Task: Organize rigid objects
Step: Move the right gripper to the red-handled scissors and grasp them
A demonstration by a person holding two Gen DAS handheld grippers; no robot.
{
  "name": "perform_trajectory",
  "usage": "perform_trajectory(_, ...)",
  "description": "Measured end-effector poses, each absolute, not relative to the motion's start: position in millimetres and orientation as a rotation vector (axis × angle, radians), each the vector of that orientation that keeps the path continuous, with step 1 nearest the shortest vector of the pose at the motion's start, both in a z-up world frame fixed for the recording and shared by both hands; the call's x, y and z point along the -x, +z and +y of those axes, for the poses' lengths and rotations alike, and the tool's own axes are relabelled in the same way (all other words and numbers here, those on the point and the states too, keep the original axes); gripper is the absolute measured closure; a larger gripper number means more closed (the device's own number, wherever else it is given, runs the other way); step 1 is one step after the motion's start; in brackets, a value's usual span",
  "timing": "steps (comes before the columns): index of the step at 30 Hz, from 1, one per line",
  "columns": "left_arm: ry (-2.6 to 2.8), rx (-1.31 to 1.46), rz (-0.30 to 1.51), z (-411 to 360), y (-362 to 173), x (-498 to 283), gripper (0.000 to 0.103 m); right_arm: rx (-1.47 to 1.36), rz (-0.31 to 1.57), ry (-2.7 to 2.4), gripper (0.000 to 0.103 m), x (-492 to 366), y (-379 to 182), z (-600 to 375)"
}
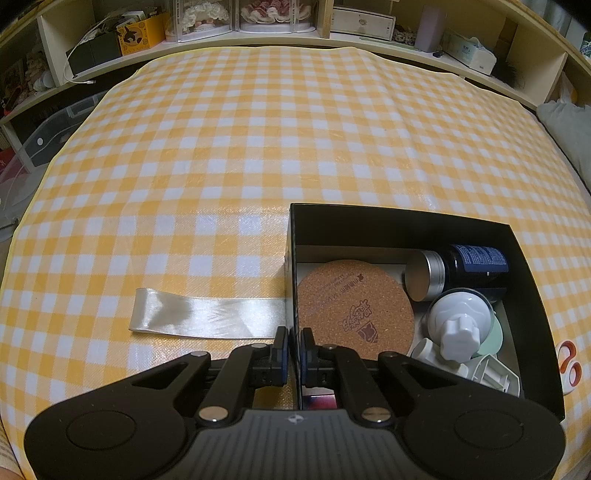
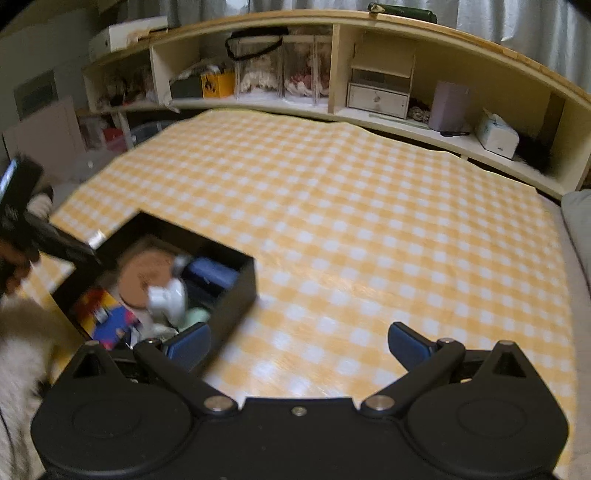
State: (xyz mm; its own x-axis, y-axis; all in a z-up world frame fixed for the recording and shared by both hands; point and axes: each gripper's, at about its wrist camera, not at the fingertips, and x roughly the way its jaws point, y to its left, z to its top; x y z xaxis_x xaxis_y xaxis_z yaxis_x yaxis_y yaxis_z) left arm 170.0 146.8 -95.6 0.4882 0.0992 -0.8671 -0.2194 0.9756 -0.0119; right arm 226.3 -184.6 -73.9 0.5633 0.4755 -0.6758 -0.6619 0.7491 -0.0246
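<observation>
Left tool (image 1: 294, 345) clamps our black box's (image 1: 406, 225) wall; cork coaster (image 1: 354, 308), bottle, knob inside. Right tool (image 2: 298, 341) gapes, empty. Packing looks done; next, probably fetch scissors (image 1: 570, 363) beside box.

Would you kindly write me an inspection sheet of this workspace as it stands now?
Surface: yellow-and-white checked cloth, mostly bare.
Job's things: black box holding cork coaster, dark blue bottle, white knobbed piece.
Clutter: satin ribbon flat beside the box; orange-handled scissors right of it.
Grippers: left gripper shut on the box's left wall; right gripper open, empty.
Cables: white cable on the shelf.
Surroundings: crowded wooden shelf behind.
</observation>
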Motion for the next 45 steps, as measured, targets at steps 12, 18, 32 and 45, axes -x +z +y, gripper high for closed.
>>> perform_trajectory(12,0.194,0.128,1.044,147.2,-95.6,-169.9,0.096,0.702,0.829,0.820,0.000,-227.9,-137.7,-180.7)
perform_trajectory(18,0.194,0.128,1.044,147.5,-95.6,-169.8,0.096,0.812,0.939,0.890,0.000,-223.4,-172.2,-163.1)
perform_trajectory(32,0.193,0.129,1.043,147.9,-95.5,-169.8,0.096,0.510,0.957,0.644,0.000,-271.3,-171.4,-158.1)
perform_trajectory(45,0.193,0.129,1.043,148.3,-95.6,-169.7,0.096,0.523,1.102,0.711,0.020,-280.7,-155.4,-179.8)
